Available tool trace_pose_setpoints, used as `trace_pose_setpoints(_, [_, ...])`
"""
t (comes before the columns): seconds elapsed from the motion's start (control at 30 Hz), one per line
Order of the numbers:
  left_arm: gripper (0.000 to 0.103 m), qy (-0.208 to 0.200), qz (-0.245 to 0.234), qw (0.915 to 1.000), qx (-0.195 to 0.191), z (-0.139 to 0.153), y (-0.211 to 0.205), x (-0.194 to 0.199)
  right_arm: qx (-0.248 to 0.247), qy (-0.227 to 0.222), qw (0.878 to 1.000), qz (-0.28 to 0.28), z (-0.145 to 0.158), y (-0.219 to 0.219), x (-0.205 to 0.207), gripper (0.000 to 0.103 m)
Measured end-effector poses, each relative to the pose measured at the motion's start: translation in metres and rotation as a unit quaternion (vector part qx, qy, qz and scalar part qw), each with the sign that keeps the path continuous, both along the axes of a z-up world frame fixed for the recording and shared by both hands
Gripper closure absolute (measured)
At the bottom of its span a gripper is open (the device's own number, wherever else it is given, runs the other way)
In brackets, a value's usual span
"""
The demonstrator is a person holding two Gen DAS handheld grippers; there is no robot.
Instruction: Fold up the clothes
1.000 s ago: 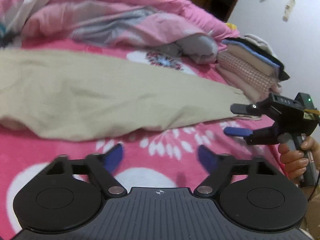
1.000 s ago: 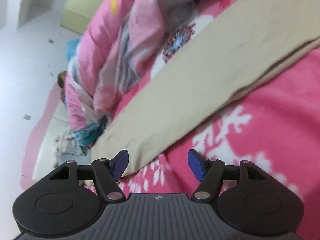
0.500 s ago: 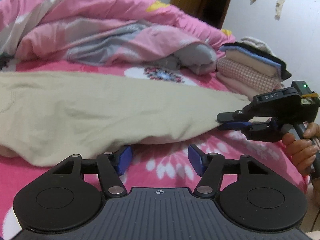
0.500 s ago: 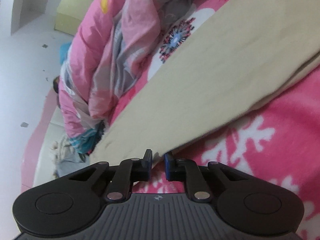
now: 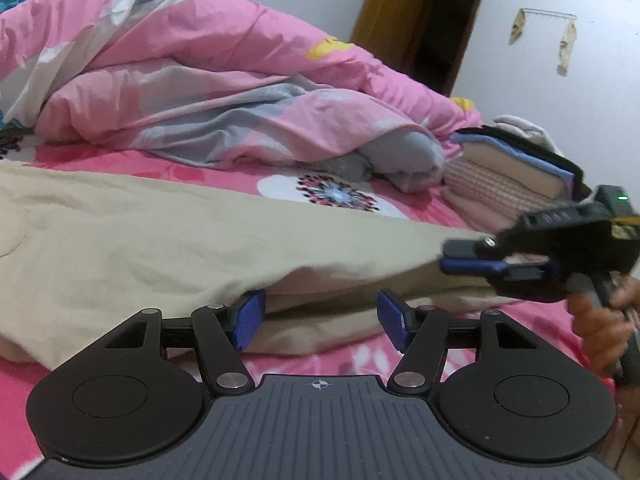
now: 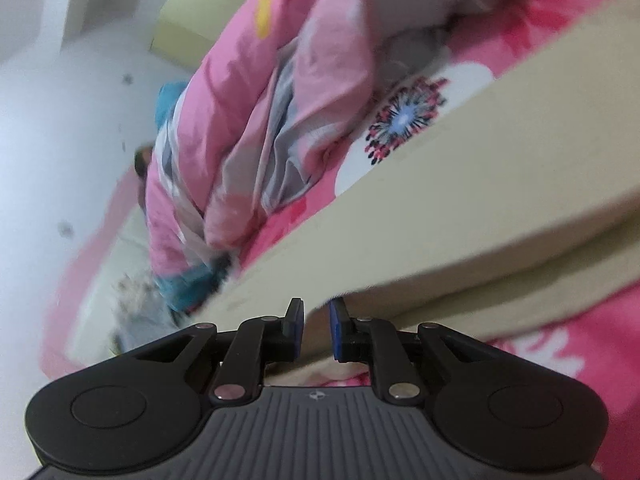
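Beige garment (image 5: 160, 240) edge lifted off pink bedsheet (image 5: 120, 156) since a second ago. Left gripper (image 5: 320, 316) half-wide, hem between pads, likely ungripped. Right gripper (image 6: 316, 330) just closed narrow, apparently pinching hem. Risk: one-sided hold, far edge sags, fold skews.

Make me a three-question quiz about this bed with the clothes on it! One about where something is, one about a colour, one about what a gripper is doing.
1. Where is the stack of folded clothes?
A. on the bed beside the pink duvet
B. on the floor
C. in a basket

2. What colour is the garment being folded?
A. green
B. beige
C. black

3. What is the right gripper doing?
A. wide open in the air
B. pinching the garment's edge
C. holding a hanger

Answers: 1 A, it sits on the bedsheet; 2 B, the cloth is beige; 3 B, its jaws are nearly closed on the cloth.
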State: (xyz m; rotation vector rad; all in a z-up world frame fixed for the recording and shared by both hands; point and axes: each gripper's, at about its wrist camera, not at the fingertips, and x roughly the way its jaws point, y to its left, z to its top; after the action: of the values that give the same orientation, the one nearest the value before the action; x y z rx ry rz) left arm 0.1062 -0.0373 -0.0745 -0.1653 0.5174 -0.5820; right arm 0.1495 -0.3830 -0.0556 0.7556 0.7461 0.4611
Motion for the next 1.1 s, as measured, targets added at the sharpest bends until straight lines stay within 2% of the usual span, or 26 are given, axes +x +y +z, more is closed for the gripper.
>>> trace_pose_setpoints(0.17, [0.041,-0.006,0.006,0.9999,0.007,0.000,0.004,0.004,-0.120,-0.043,0.990,0.062,0.010,0.032,-0.004,0.087])
trace_pose_setpoints(0.27, [0.041,-0.011,0.009,0.9999,0.010,0.000,0.007,0.004,-0.179,-0.046,0.979,0.083,0.009,0.052,0.004,0.087])
trace_pose_setpoints(0.37, [0.041,-0.012,0.016,0.9998,0.005,0.001,0.012,0.004,-0.213,-0.039,0.973,0.082,0.004,0.064,0.014,0.087])
trace_pose_setpoints(0.47, [0.041,-0.011,0.017,0.9998,-0.003,0.003,0.017,0.005,-0.211,-0.002,0.971,0.113,-0.008,0.069,0.013,0.087])
trace_pose_setpoints(0.63, [0.041,-0.007,0.016,0.9998,-0.010,0.004,0.023,0.005,-0.203,0.003,0.971,0.127,0.002,0.071,0.014,0.087])
trace_pose_setpoints(0.77, [0.042,-0.004,0.020,0.9997,-0.014,0.007,0.028,0.005,-0.195,0.000,0.972,0.129,-0.008,0.091,0.032,0.087])
trace_pose_setpoints(0.9, [0.042,0.005,0.022,0.9994,-0.026,0.007,0.038,0.006,-0.182,0.003,0.965,0.190,-0.008,0.106,0.025,0.087])
trace_pose_setpoints(0.97, [0.042,0.009,0.022,0.9993,-0.031,0.007,0.041,0.007,-0.181,0.003,0.962,0.202,-0.005,0.108,0.023,0.087])
trace_pose_setpoints(1.1, [0.042,0.013,0.030,0.9988,-0.036,0.008,0.048,0.006,-0.147,0.006,0.971,0.188,-0.012,0.117,0.044,0.087])
